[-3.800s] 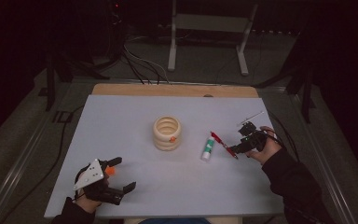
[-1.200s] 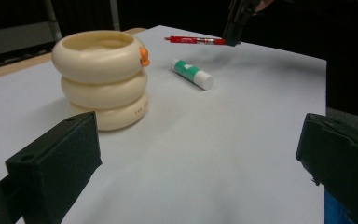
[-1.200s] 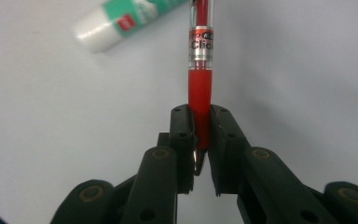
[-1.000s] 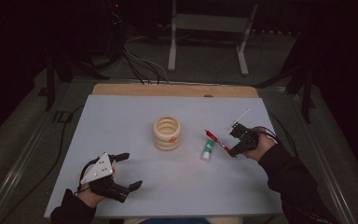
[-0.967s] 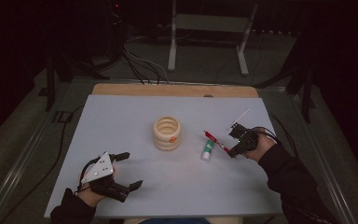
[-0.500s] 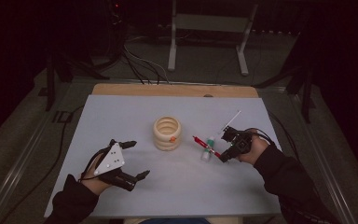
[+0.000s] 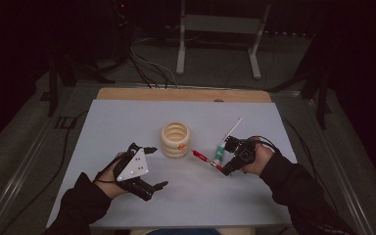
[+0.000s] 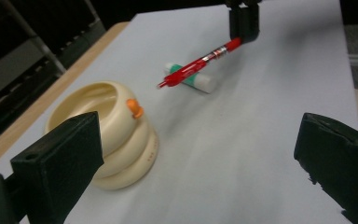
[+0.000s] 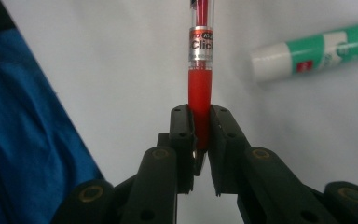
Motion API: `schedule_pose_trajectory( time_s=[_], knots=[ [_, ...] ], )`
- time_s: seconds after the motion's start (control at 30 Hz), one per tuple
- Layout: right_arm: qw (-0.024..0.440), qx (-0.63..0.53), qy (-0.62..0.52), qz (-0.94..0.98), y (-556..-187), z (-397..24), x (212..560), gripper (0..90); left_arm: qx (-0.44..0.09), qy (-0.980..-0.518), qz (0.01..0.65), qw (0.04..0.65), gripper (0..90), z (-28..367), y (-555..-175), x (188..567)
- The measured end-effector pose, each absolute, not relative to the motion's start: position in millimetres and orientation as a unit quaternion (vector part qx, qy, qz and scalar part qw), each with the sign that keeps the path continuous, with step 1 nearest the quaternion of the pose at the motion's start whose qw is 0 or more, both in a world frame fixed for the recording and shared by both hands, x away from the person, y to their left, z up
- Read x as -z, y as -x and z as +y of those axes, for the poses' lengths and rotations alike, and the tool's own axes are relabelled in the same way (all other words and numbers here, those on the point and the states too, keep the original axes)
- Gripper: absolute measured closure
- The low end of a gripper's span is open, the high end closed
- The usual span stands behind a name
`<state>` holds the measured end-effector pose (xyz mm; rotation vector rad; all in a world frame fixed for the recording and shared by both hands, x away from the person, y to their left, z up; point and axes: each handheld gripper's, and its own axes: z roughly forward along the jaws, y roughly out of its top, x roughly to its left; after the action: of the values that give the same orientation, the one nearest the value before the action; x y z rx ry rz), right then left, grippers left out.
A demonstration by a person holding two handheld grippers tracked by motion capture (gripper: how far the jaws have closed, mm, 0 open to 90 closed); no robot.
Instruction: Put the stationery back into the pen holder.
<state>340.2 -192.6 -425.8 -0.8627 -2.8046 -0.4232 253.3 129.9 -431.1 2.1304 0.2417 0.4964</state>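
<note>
A cream ringed cup (image 7: 175, 139) with an orange dot stands upright mid-table. My right gripper (image 7: 226, 170) is shut on the rear end of a red pen (image 7: 203, 157), and holds it off the table with the tip pointing at the cup. The right gripper view has the jaws pinching the pen (image 9: 200, 88). A green-and-white glue stick (image 7: 219, 152) lies under the pen. My left gripper (image 7: 157, 167) is open wide just left of the cup, nothing between its jaws. In the left gripper view I see the cup (image 8: 107, 135), the pen (image 8: 196, 65) and the glue stick (image 8: 193, 80).
The white table sheet (image 7: 127, 117) ends at a wooden strip (image 7: 176, 94) along the far edge. Beyond it, a metal stand (image 7: 215, 29) and cables lie on the dark floor. Blue cloth (image 9: 23, 140) is at the left of the right gripper view.
The right gripper has carried the pen leftward toward the cup, over the glue stick. The left gripper has lifted and moved right toward the cup, its jaws still open.
</note>
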Motion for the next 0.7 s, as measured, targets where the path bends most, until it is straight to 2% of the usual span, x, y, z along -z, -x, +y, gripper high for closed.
schedule_pose_trajectory(
  time_s=[0.13, 0.4, 0.7],
  knots=[
    [0.093, 0.137, 0.273, -0.948, -338, -183, 421, 80.9, -0.210, -0.874, 0.080, 0.431, 1.7, 124, -250, 430],
    [0.105, 0.133, 0.248, -0.954, -334, -163, 416, 80.9, -0.261, -0.884, 0.042, 0.385, 2.2, 110, -241, 431],
    [0.119, 0.131, 0.220, -0.959, -331, -134, 417, 80.8, -0.314, -0.884, -0.010, 0.346, 11.8, 99, -231, 432]
  ],
)
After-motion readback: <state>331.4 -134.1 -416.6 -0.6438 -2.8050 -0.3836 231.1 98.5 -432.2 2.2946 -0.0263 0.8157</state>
